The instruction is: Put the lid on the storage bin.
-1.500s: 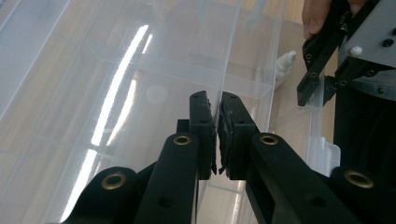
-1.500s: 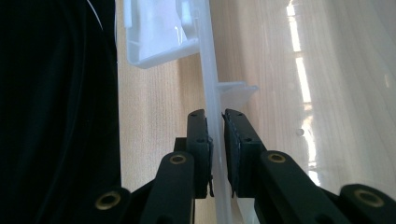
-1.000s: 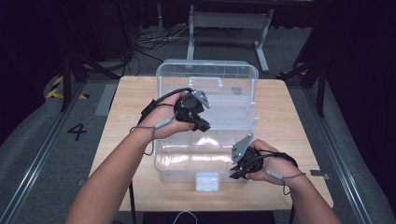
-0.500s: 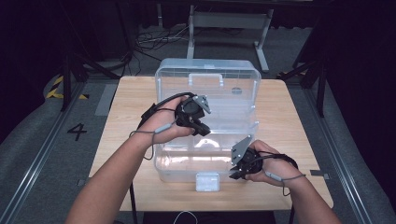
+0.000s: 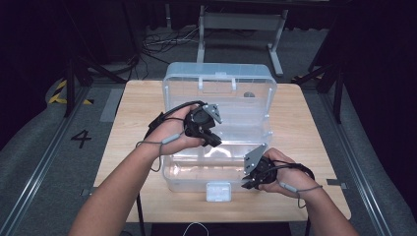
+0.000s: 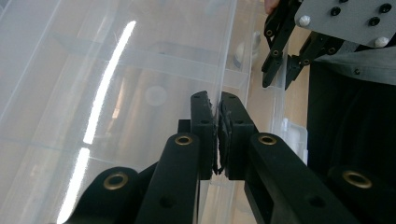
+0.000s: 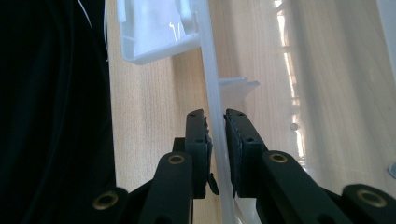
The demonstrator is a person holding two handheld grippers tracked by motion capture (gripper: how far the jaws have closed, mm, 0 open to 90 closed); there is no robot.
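A clear plastic storage box stands on the wooden table, its lid raised behind it. My left gripper reaches over the middle of the box. In the left gripper view it is shut on a thin clear plastic edge; I cannot tell whether that edge belongs to the lid or the base. My right gripper is at the box's front right. In its own view it is shut on the box's clear rim, with a pad on each side.
A white latch hangs on the box's front wall, also in the right gripper view as a white latch. The right gripper shows far off in the left gripper view. Metal frame legs and cables lie on the floor behind the table.
My left gripper has shifted slightly toward the near side while still closed on the clear edge. The right gripper has stayed at the front right rim.
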